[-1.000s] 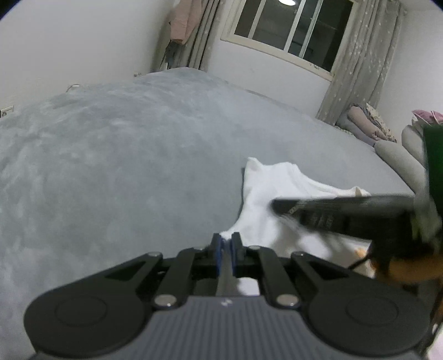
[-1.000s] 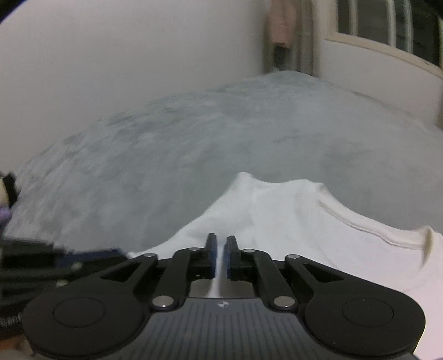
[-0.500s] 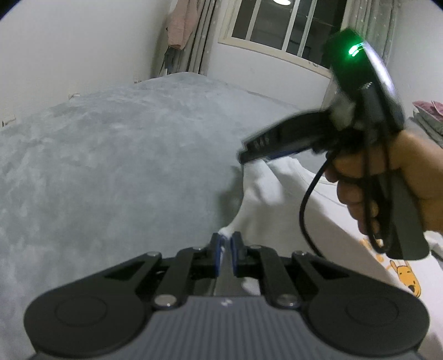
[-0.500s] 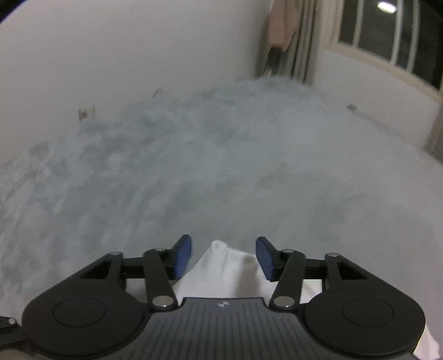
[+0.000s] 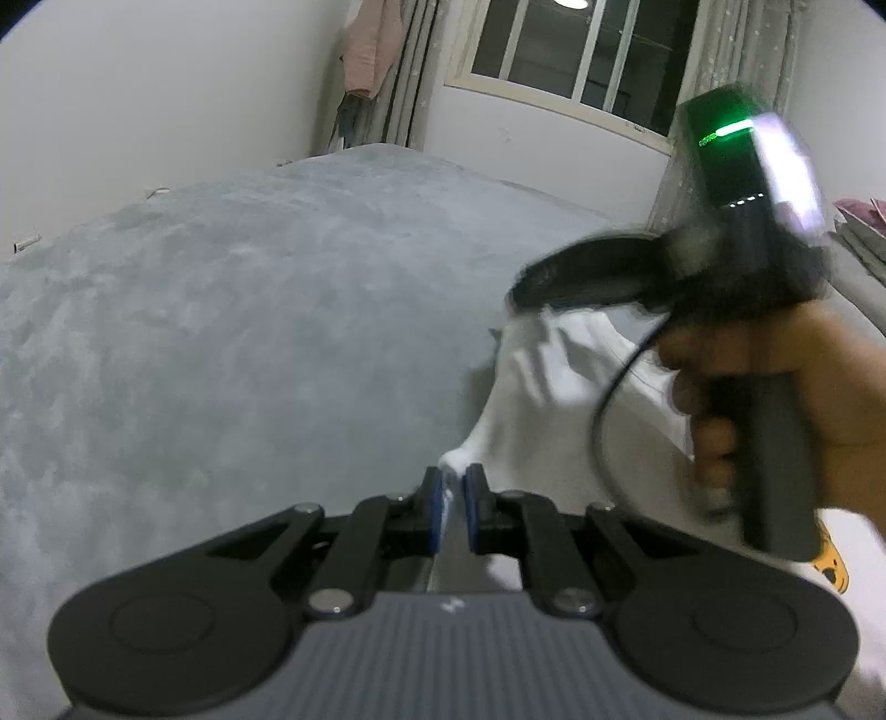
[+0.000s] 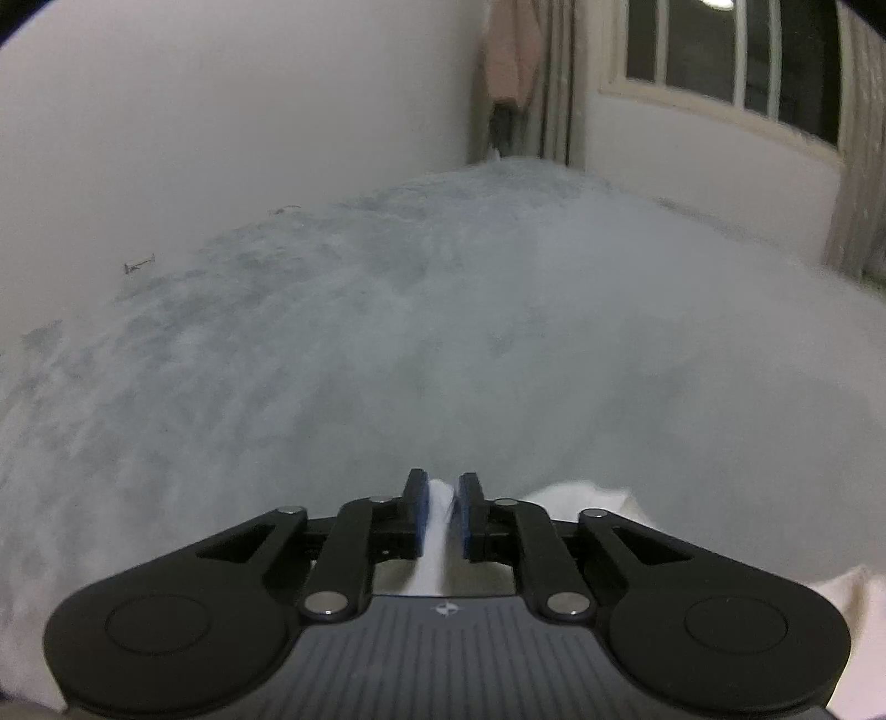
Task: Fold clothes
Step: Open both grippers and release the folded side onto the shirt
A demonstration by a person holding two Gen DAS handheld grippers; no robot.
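On grey bed (image 5: 232,343): white shirt (image 5: 531,410), spread at right, yellow print at its near edge; left gripper (image 5: 453,509) clenched on a shirt corner, cloth pinched between blue pads (image 5: 435,512); right gripper (image 6: 443,512) above the shirt's far part, motion-blurred in the left view, gripped by a hand (image 5: 797,399), green light lit on its body, cable looped below; right jaws opening, a fold of white cloth between them, pads (image 6: 422,512) touching it on both sides. Beyond bed: window (image 5: 581,50), curtains (image 5: 410,72), pink garment (image 5: 368,47) hung in the corner.
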